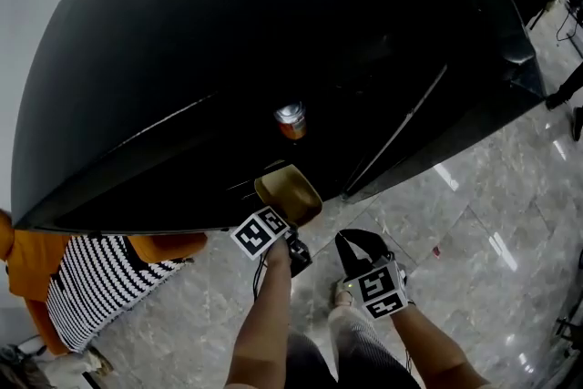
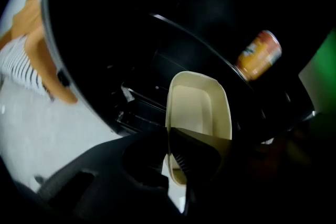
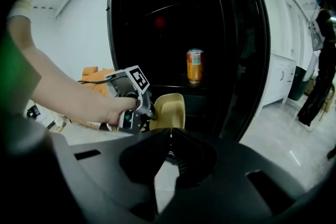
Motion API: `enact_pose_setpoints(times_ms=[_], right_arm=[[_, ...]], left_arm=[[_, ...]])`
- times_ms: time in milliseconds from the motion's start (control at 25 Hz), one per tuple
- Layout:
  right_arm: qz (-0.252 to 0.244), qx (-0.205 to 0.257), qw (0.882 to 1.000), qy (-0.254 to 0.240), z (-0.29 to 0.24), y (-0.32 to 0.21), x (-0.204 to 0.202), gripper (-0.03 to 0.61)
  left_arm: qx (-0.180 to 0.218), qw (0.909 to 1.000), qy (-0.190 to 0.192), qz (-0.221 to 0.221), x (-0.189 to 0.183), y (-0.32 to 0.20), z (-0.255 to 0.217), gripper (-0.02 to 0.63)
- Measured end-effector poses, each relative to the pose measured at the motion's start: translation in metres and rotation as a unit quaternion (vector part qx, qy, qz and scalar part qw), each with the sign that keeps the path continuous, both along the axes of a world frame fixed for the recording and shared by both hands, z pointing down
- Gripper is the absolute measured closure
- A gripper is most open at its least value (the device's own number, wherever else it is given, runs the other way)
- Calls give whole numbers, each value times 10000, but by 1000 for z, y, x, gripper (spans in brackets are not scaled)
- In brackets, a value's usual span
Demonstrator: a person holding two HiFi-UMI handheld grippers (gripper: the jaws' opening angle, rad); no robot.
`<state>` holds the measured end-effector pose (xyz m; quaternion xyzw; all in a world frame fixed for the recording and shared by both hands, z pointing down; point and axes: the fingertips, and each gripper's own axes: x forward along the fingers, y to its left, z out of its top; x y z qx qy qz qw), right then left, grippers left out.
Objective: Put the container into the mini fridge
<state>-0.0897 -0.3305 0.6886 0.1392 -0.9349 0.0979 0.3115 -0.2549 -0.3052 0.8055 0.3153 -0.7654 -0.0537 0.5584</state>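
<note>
The left tongs [image 2: 168, 132] grip the beige plastic container [image 2: 198, 105] before the open black mini fridge [image 3: 157, 50]; the right tongs [image 3: 169, 131] are clenched, empty. Next: slide it inside.

Head view looks steeply down; both gripper views face the fridge [image 3: 157, 44], seemingly close.

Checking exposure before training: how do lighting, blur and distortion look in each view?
Head view: the mini fridge is near-black, detail lost; the glossy floor shows glare streaks. Left gripper view: dark and soft, the can blurred, the container pale against black. Right gripper view: brightest, fisheye bending the fridge door, interior black.
</note>
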Motion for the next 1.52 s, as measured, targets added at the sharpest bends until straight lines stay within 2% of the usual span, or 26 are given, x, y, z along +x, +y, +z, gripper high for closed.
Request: enact_pose_setpoints(times_ms=[40, 120, 240, 480, 560, 640, 720, 840, 960, 1040, 1200, 1360, 1480, 1520], right_arm=[[-14, -11, 10000, 0, 1, 1, -1, 548], [-55, -18, 10000, 14, 2, 5, -2, 548], [-170, 99, 9998, 74, 4, 11, -3, 548], [-135, 31, 9998, 144, 13, 16, 6, 548], [-81, -30, 9999, 133, 13, 15, 7, 548], [-94, -8, 9998, 149, 12, 15, 4, 548], [-141, 77, 9997, 186, 13, 14, 5, 548], [-164, 113, 9996, 214, 18, 16, 8, 548], [-149, 37, 9996, 229, 18, 19, 10, 548], [-95, -31, 9998, 170, 15, 20, 9, 548], [-44, -32, 9999, 107, 12, 20, 8, 548], [39, 12, 10000, 31, 6, 21, 7, 548], [176, 17, 9998, 22, -1, 19, 10, 548], [219, 18, 9998, 9, -3, 18, 10, 548]], left_arm=[[115, 9990, 220, -365, -1, -1, 2, 586], [330, 9916, 606, -1096, -5, -2, 5, 586], [396, 9804, 834, -1741, -11, -3, 10, 586], [631, 9723, 582, -2174, -22, -16, 6, 585], [771, 9663, 600, -2381, -27, -19, 5, 584], [1100, 9573, 678, -2586, -34, -26, 2, 584], [1639, 9470, 702, -2673, -41, -38, -3, 584], [2318, 9382, 625, -2492, -43, -55, -12, 558], [2714, 9337, 503, -2282, -44, -63, -22, 500], [2828, 9327, 523, -2178, -43, -64, -24, 474], [3020, 9310, 492, -1989, -38, -61, -29, 472], [3173, 9345, 738, -1438, -16, -46, -38, 477], [3184, 9399, 845, -901, 15, -33, -51, 555], [3222, 9406, 818, -691, 24, -30, -60, 560]])
